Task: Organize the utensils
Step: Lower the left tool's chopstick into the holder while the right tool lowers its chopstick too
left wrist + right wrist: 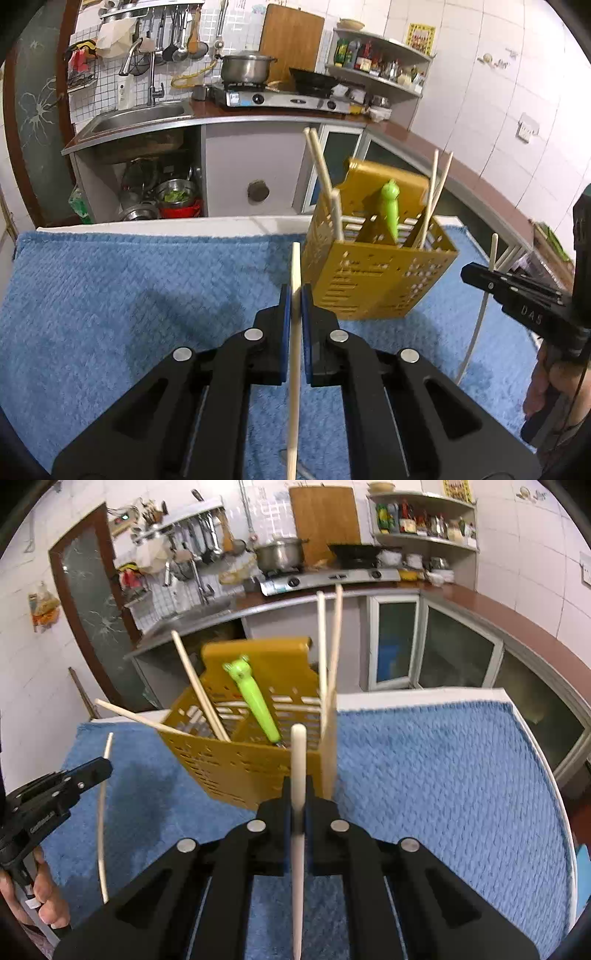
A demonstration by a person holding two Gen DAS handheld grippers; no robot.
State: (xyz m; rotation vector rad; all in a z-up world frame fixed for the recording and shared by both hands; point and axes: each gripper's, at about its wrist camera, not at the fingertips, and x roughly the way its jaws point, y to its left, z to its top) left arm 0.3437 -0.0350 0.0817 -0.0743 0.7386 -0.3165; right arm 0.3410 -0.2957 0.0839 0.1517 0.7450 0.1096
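My left gripper (295,295) was clamped shut on 1 wooden chopstick (294,362), blue pads pinching it well up toward its top end, the long remainder hanging back under the body. My right gripper (298,794) was likewise shut on a paler chopstick (297,812), held near its rounded top end, tip pointing down. Both sat just near of the yellow utensil holder (373,284), which stood on the blue towel (129,295) at the far middle of the table, looking tilted in both views. It already held a few chopsticks (322,166) leaning at odd angles and a green-handled tool (390,210) in the middle compartment. My read: sticks were light, stiff and smooth, so likely to pivot or slide in the pads; a hold nearer the middle would steady them. The perforated plastic holder looked light, so a hard poke could tip it.
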